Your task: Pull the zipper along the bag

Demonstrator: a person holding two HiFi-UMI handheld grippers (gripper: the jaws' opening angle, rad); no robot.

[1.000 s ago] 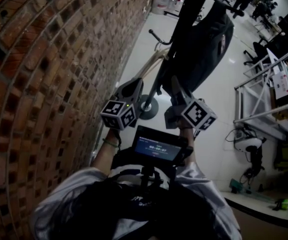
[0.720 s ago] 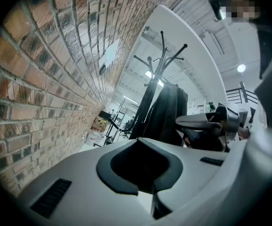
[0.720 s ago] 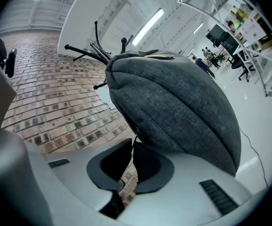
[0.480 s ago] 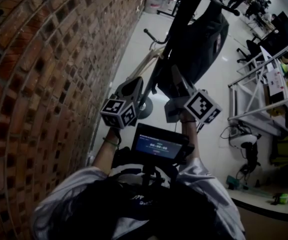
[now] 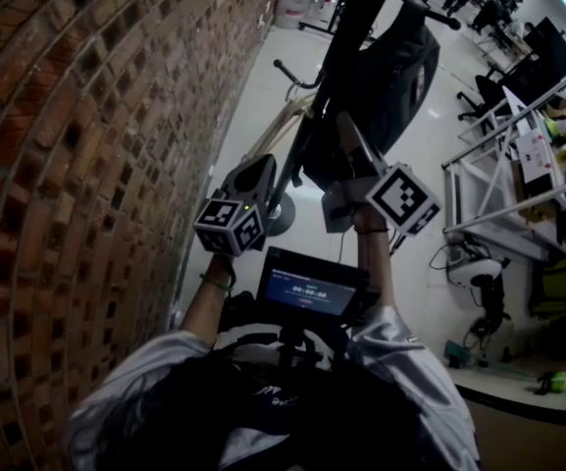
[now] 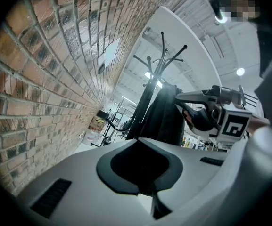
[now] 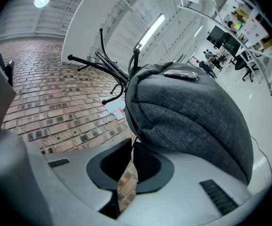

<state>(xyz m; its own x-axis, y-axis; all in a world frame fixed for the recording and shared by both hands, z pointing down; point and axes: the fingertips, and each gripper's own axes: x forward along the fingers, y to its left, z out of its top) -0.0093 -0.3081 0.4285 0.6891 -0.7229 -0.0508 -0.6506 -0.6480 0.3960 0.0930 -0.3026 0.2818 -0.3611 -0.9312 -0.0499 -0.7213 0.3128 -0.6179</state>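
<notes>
Jaws: right gripper (image 7: pixel 132 148) clamped on zipper pull (image 7: pixel 136 138), risen along bag (image 7: pixel 192 117) | left gripper (image 6: pixel 143 150) closed, empty, unmoved

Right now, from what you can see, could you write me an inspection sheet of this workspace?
Surface: pale floor; no table seen.
Job's things: grey bag hangs on black coat stand; zipper pull at its edge.
Clutter: loaded shelving at right.
Claws: right claw pinches the zipper pull; left claw shut, empty, apart from the bag.
Cables: loose cable on floor by shelving.
Surroundings: brick wall at left; people far off.
</notes>
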